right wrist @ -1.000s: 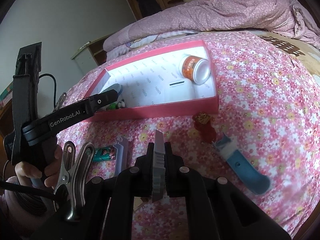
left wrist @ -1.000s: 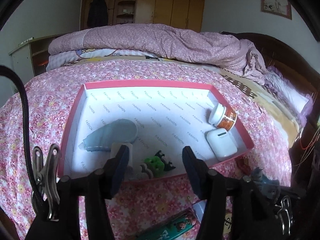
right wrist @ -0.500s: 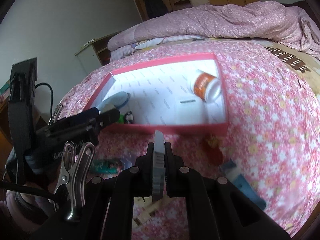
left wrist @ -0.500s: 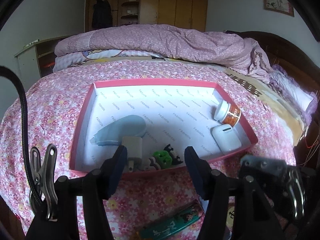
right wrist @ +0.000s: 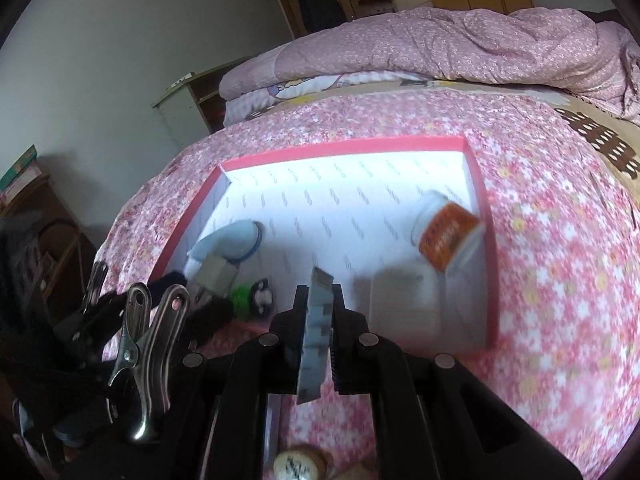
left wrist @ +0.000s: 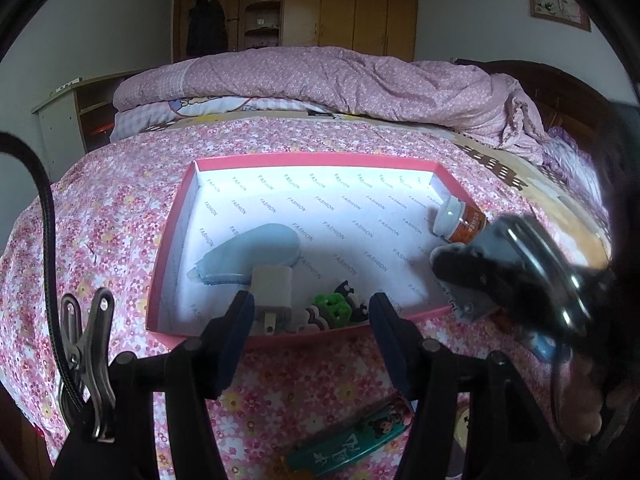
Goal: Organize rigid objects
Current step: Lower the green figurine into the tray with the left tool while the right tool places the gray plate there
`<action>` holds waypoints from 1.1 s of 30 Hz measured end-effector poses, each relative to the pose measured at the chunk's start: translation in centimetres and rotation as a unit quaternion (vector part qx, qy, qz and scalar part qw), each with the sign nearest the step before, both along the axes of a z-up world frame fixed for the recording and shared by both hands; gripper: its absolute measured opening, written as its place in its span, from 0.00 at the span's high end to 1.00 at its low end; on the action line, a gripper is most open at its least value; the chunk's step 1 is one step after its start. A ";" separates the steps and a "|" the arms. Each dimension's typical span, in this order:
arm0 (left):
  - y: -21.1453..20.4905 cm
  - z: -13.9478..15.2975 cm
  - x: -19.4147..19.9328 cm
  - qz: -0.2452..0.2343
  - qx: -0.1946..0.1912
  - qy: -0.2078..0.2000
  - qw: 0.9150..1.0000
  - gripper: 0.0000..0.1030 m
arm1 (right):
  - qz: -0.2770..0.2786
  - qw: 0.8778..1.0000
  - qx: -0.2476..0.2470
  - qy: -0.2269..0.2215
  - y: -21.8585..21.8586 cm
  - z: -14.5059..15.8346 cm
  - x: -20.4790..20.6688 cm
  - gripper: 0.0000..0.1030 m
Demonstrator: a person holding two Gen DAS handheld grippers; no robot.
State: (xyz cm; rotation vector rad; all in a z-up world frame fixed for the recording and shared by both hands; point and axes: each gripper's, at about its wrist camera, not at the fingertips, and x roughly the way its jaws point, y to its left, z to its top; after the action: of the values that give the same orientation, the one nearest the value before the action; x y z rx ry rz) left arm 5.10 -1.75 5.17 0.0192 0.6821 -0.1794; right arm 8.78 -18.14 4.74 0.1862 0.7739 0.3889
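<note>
right claw point(right wrist: 320, 320), clamped on grey clip point(right wrist: 316, 336), now over "fashion"-printed box point(right wrist: 344, 148); left claw point(left wrist: 310, 320) agape, empty.

Black gripper point(left wrist: 310, 320) arms, silver screws, metal clip point(left wrist: 86, 354), black cable point(left wrist: 44, 208)

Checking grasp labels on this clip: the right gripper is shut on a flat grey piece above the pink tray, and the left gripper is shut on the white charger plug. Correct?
Not quite. The left gripper is open and holds nothing; in the left wrist view the white charger plug lies in the pink tray beyond its fingers. The right gripper is indeed shut on the flat grey piece.
</note>
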 end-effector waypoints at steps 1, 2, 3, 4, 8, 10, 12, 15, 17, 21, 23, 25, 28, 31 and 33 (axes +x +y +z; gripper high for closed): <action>0.0 0.0 0.0 0.000 0.000 0.000 1.000 0.39 | -0.001 1.000 0.001 0.000 0.1 0.1 0.5 0.91; 0.0 0.0 0.0 0.001 -0.001 0.001 1.000 0.39 | 0.000 1.000 0.001 0.001 0.2 0.2 0.9 0.91; 0.1 -0.1 0.0 0.001 -0.002 0.001 1.000 0.39 | 0.001 1.000 0.001 0.002 0.3 0.2 1.4 0.91; 0.2 -0.1 0.0 0.001 -0.003 0.002 1.000 0.39 | 0.001 1.000 0.001 0.004 0.4 0.2 1.7 0.91; 0.4 -0.2 -0.1 0.004 -0.006 0.004 1.000 0.39 | 0.000 1.000 0.006 0.009 0.5 0.2 2.7 0.90; 0.5 -0.2 -0.1 0.005 -0.007 0.004 1.000 0.39 | -0.004 1.000 0.012 0.007 0.4 0.4 2.9 0.88; 0.6 -0.1 -0.1 0.005 -0.008 0.004 1.000 0.39 | -0.014 1.000 0.013 0.004 0.3 0.5 2.9 0.70; 0.6 -0.1 -0.1 0.005 -0.007 0.003 1.000 0.39 | -0.027 1.000 0.012 -0.001 -0.1 0.7 2.9 0.63; 0.6 -0.1 -0.1 0.005 -0.008 0.004 1.000 0.39 | -0.027 1.000 0.013 0.001 -0.2 0.7 2.9 0.63; 0.6 -0.1 -0.1 0.006 -0.009 0.004 1.000 0.39 | -0.029 1.000 0.009 0.005 -0.4 0.6 2.6 0.62; 0.7 0.0 -0.2 0.006 -0.010 0.005 1.000 0.39 | -0.031 0.999 0.012 0.007 -0.6 0.5 2.4 0.58; 0.7 0.1 -0.3 0.006 -0.010 0.004 1.000 0.39 | -0.035 0.999 0.020 0.009 -0.8 0.5 2.1 0.55; 0.8 0.4 -0.6 0.007 -0.012 0.000 1.000 0.39 | -0.035 0.999 0.024 0.015 -1.0 0.5 1.7 0.55; 0.9 0.7 -0.9 0.007 -0.014 -0.001 1.000 0.39 | -0.033 0.999 0.021 0.013 -1.0 0.6 1.0 0.55; 0.9 0.7 -1.2 0.006 -0.014 -0.001 1.000 0.39 | -0.032 0.999 0.019 0.011 -1.1 0.6 0.4 0.55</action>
State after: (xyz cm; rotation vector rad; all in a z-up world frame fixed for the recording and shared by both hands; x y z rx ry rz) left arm 3.88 -0.84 5.89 -0.0119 0.6766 -0.1766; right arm 9.16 -19.21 5.39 0.2500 0.7800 0.3413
